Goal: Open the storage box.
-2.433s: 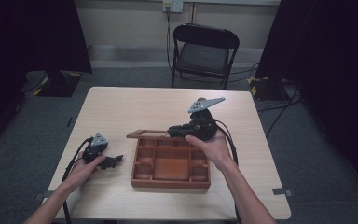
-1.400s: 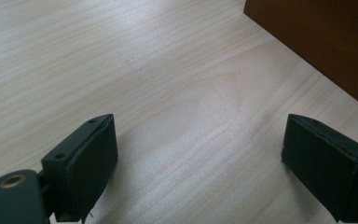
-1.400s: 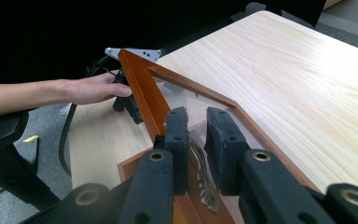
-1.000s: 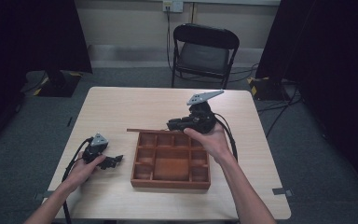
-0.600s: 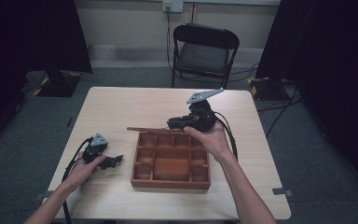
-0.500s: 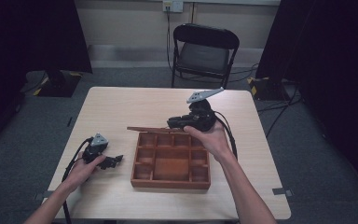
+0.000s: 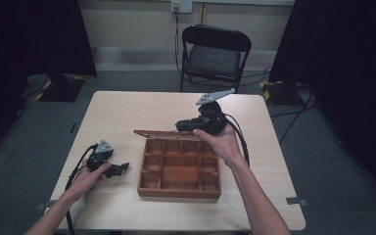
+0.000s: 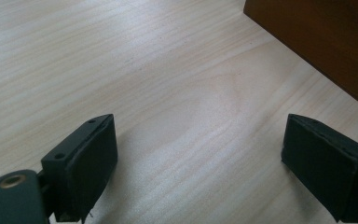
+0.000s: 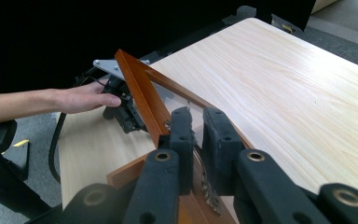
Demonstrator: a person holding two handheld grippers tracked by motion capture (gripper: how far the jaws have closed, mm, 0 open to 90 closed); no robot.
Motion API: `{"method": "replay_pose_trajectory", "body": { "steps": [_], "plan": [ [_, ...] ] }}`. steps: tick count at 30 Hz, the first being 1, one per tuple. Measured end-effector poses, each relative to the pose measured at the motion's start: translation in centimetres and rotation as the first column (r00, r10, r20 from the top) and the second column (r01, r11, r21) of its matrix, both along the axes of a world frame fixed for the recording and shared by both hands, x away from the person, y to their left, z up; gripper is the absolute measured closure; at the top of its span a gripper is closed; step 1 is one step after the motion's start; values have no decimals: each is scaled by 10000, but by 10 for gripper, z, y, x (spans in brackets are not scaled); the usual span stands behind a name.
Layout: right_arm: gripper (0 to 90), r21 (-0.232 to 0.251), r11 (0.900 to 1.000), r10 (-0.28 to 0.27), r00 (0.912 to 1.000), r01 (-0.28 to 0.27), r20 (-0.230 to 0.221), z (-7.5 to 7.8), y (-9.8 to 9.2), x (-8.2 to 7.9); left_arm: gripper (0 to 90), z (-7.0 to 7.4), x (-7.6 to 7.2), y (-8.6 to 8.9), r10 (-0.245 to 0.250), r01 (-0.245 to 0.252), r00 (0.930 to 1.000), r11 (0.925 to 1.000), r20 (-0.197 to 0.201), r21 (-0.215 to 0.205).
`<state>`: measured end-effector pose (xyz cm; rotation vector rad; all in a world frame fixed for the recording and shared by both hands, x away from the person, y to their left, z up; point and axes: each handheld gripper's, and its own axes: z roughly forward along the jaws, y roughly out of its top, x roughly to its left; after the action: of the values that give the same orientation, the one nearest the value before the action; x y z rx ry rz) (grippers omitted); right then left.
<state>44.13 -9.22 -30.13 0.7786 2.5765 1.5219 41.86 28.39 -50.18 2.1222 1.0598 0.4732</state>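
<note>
- The right gripper (image 7: 182, 126) pinches the raised lid (image 7: 169, 133) of the wooden compartment box (image 7: 180, 169); in the right gripper view its jaws stand nearly together on the lid's frame (image 9: 142, 95), which has a clear pane.
- The jaws have just been closing that last bit, and the lid's edge sits between them.
- The lid stands along the box's far edge, lifted off the compartments, which lie open to the high view.
- The left gripper (image 7: 119, 169) rests on the table (image 7: 127, 107) to the left of the box, close but apart from it, jaws spread wide with only bare wood grain between them.
- In the left gripper view the box's dark side wall (image 8: 317, 42) crosses the top right corner.
- Open tabletop lies all round: a broad stretch beyond the lid, a strip at the near edge, clear margins left and right.
- Pale wooden table on grey carpet; a black folding chair (image 7: 214, 51) stands behind it, with dark curtains at both sides.
- I can't make out anything inside the compartments, and the lid's hinge side is hidden behind the right hand (image 7: 221, 142).
</note>
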Motion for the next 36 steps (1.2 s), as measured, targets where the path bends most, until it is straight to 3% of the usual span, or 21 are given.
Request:
{"method": "replay_pose_trajectory", "body": {
  "steps": [36],
  "plan": [
    [831,47,10000,-9,9999,10,-107,2,0,4,100,0,0,0,0,0,10000,10000,0,3]
  ]
}}
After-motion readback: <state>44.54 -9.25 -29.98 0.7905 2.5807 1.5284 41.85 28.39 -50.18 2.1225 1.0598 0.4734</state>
